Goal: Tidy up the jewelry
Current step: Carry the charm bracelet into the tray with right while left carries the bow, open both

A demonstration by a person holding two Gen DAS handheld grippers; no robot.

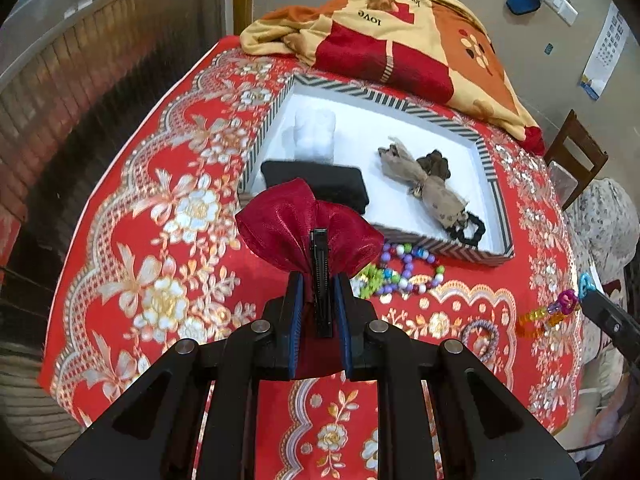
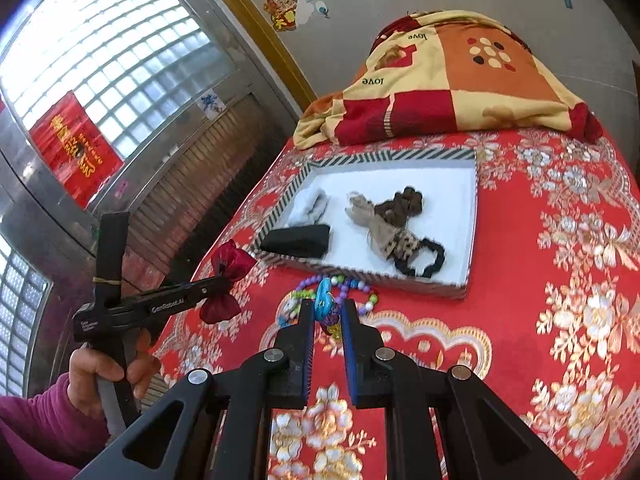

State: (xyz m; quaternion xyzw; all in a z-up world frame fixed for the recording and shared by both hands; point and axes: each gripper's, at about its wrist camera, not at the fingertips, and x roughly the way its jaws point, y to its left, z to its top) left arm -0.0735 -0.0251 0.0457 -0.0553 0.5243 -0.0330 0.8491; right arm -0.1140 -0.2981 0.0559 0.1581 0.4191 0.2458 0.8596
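Red bow clip (image 1: 310,228) pinched in left tool (image 1: 320,300), above table w/ tray (image 1: 496,200)

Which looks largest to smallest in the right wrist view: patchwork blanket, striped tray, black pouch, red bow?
1. Patchwork blanket
2. Striped tray
3. and 4. Black pouch and red bow: look alike; the bow is nearer the camera, so unranked.

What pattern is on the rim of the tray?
Black-and-white diagonal stripes on the tray rim, clearest in the right wrist view.
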